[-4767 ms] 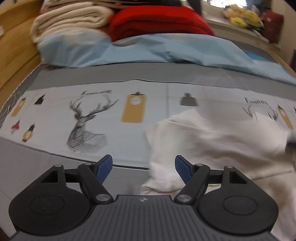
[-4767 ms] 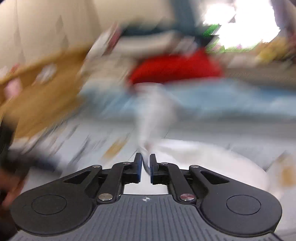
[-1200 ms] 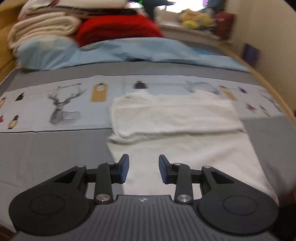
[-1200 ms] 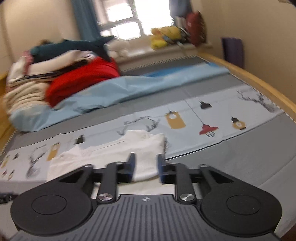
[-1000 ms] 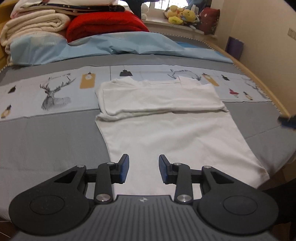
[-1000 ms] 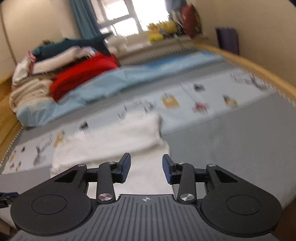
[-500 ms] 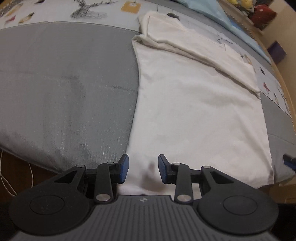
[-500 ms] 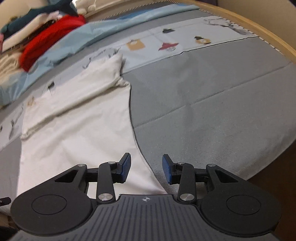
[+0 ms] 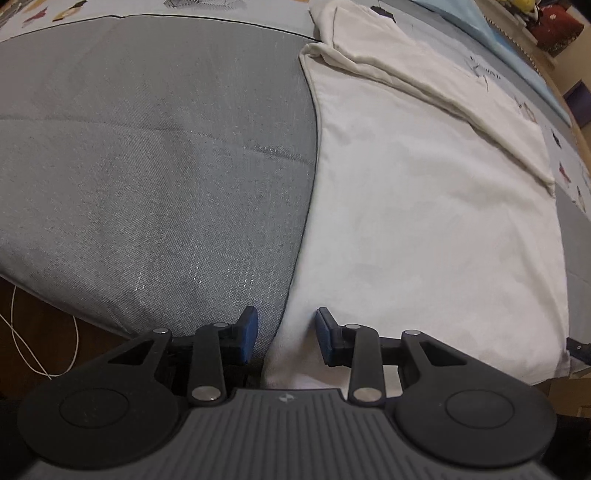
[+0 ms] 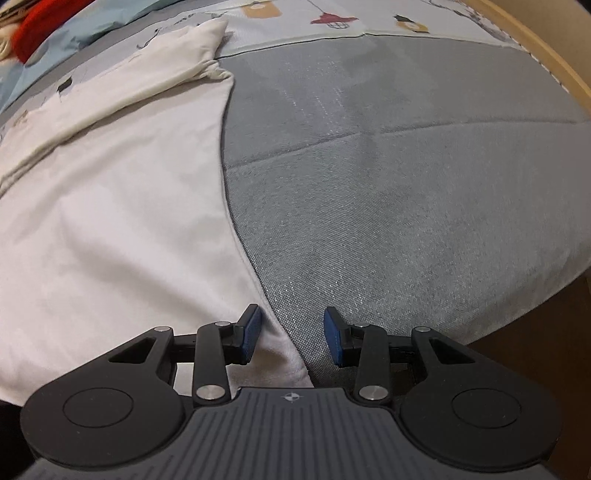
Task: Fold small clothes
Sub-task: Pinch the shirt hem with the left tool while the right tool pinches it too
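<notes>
A white T-shirt [image 9: 424, 192] lies flat on the grey bed cover, its top part folded down over the body. My left gripper [image 9: 284, 338] is open, its jaws straddling the shirt's near left bottom corner at the bed's edge. The same shirt [image 10: 110, 206] shows in the right wrist view. My right gripper [image 10: 291, 339] is open, its jaws straddling the shirt's near right bottom corner. Neither gripper holds cloth.
The grey bed cover [image 9: 147, 166] drops off at the near edge to a dark wooden floor with a white cable [image 9: 22, 332]. A printed sheet [image 10: 332, 18], a light blue blanket and a red blanket [image 10: 40, 18] lie beyond. A wooden bed frame [image 10: 554, 59] runs on the right.
Both grippers have come down and closer to the shirt's bottom hem, each now at one bottom corner. Both stay open.
</notes>
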`<control>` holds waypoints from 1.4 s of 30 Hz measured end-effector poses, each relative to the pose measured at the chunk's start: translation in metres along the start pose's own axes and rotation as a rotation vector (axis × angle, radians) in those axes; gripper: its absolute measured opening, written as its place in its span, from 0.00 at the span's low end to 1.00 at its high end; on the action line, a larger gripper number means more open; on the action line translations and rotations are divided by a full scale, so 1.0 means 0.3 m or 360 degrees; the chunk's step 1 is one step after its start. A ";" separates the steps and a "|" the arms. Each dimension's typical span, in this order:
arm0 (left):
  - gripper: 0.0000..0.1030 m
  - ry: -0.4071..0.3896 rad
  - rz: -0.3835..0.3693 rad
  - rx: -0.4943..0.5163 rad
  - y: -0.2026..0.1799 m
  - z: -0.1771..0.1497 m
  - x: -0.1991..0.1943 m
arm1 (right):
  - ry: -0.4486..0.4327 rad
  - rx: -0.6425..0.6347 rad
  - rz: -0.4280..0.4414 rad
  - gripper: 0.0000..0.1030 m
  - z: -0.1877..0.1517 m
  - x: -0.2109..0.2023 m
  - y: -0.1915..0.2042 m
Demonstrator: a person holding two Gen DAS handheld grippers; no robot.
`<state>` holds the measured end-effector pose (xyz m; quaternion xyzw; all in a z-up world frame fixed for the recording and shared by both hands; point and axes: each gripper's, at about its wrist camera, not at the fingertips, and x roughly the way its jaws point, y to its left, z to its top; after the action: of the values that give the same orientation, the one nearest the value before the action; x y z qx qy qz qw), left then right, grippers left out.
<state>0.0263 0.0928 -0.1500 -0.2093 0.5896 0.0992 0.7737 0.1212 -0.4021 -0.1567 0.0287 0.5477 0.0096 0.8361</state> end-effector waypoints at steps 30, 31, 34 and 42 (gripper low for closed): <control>0.15 0.0005 -0.0025 0.0136 -0.074 -0.011 0.022 | 0.0014 -0.0091 0.0029 0.27 0.006 -0.017 0.027; 0.15 0.0004 -0.0025 0.0136 -0.075 -0.012 0.021 | 0.0015 -0.0118 0.0065 0.11 0.005 -0.018 0.035; 0.15 0.0003 -0.0028 0.0129 -0.075 -0.013 0.021 | 0.0007 -0.0145 0.0123 0.03 0.004 -0.028 0.045; 0.15 0.0009 -0.0014 0.0145 -0.081 -0.015 0.023 | 0.0024 -0.0072 0.0107 0.04 0.008 -0.021 0.027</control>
<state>0.0339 0.0684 -0.1525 -0.1768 0.5948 0.0684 0.7812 0.1211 -0.3944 -0.1494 0.0283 0.5525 0.0502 0.8315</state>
